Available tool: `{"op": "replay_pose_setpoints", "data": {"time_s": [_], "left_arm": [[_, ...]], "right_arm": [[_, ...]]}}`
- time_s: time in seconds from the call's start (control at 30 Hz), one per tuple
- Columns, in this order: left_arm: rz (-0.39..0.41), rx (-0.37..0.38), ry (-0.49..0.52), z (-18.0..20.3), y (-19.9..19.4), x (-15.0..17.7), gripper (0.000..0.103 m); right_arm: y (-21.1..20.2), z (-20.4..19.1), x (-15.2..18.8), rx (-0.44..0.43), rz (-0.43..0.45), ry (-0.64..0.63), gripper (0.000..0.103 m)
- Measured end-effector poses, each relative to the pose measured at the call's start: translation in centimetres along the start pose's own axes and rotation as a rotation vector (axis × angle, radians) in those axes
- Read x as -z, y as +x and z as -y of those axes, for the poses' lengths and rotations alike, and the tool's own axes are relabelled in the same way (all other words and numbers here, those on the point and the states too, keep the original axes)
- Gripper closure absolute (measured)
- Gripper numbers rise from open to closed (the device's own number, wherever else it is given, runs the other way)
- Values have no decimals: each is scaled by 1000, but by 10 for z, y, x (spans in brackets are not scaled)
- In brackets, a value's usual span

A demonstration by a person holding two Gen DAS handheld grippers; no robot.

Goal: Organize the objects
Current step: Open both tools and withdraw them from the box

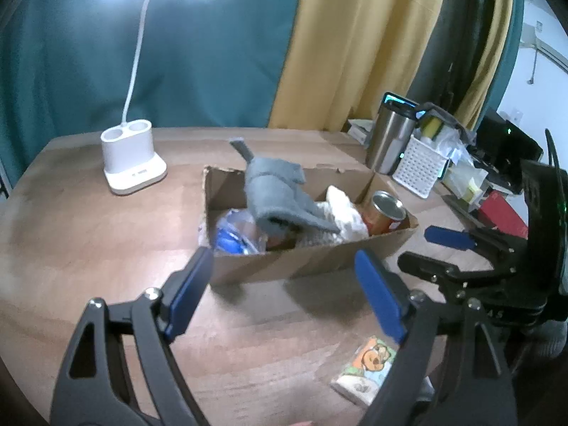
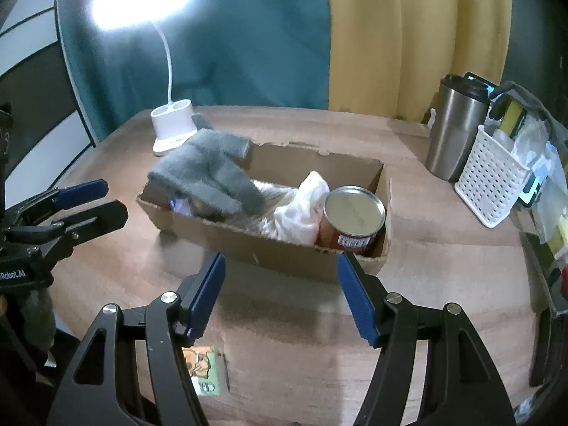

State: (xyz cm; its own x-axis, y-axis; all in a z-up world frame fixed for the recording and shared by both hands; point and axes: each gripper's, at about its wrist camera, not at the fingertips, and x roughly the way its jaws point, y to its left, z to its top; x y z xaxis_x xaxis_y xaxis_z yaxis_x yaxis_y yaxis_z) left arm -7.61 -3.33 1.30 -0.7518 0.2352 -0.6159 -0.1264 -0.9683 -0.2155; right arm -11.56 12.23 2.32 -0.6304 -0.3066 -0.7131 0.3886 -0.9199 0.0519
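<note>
Tissue packet (image 1: 365,369), the small flat one with a cartoon print, looks like the last loose thing left to put away. Seen from the left wrist, it lies flat on the wooden table (image 1: 88,234), well in front of the cardboard box (image 1: 312,259) and apart from it, partly hidden behind the right-hand finger of the left gripper (image 1: 284,291). That gripper hangs empty with its jaws spread wide, just in front of the box's near wall. Inside the box sit a grey glove (image 1: 280,195) draped over the back rim, a white plastic bag (image 1: 340,213), something blue and clear at the left end, and an orange can (image 1: 385,214) at the right end.

From the right wrist, the packet (image 2: 202,369) again lies in front of the box (image 2: 284,252), half covered by the left-hand finger of the right gripper (image 2: 280,298), whose jaws are also spread and hold nothing.

By my judgement the packet is light, soft and crushable, with a slick wrapper, so it should need only a gentle pinch. Since it lies flat, taking it across its narrow width from above, jaws straddling both long edges, seems the safest hold. There looks to be free room for it in the box between the bag and the can.
</note>
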Motion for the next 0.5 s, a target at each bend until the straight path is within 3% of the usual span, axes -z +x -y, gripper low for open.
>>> {"op": "replay_pose_setpoints", "data": {"time_s": [0.33,0.5], "left_arm": [[-7,-20,-15,-2,-11,21,19],[-14,-25,-20,-3,-16,31,19]], "right_arm": [[-5,-13,20,-16,-17,-8,34],[-4,-22,33,-41,-40,-19,25]]}}
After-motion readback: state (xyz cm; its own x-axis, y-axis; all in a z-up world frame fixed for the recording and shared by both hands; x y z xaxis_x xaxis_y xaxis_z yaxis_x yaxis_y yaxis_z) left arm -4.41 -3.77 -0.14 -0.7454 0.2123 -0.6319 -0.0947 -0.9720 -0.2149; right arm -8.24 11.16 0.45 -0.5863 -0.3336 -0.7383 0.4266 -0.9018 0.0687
